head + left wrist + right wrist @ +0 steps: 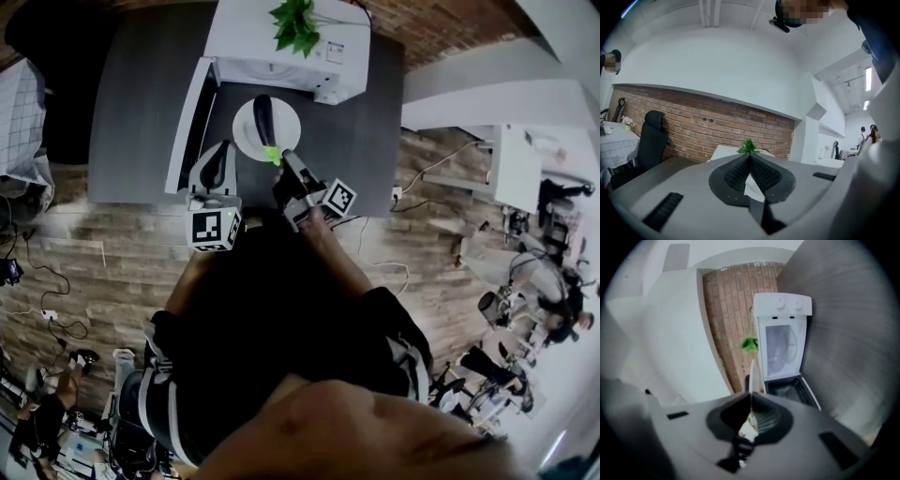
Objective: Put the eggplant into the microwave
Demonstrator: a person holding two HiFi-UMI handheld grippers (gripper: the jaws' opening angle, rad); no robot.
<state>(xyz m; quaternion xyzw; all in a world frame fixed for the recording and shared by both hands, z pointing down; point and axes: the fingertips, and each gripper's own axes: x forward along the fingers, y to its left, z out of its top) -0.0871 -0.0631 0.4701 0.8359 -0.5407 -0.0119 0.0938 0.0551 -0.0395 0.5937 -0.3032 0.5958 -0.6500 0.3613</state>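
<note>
Door (190, 122) of the microwave (248, 37) stands swung out on the microwave's left side, leaving the cavity open. Just right of that door, in front of the microwave, my left gripper (750, 155) has its jaws brought together at the tips and seems to hold nothing. A pale patch shows behind the tips that I cannot identify.

Further right, directly before the microwave's mouth, the eggplant (263, 114) lies on a white plate (246, 133) over the grey table (141, 103). I cannot tell whether the plate is resting or lifted. I judge the eggplant light and fairly firm, but its glossy skin looks slippery and its rounded body could roll. Carrying it by the plate seems safer than pinching the skin. The stiff rim takes a thin pinch, though a one-sided hold may let the plate tip.

The eggplant's long axis runs straight toward the microwave, dark blunt end at the cavity, green stem (272, 154) back toward me. At that stem end, on the side away from the microwave, my right gripper (284, 159) is clamped tight on the plate's rim, turned on its side.
</note>
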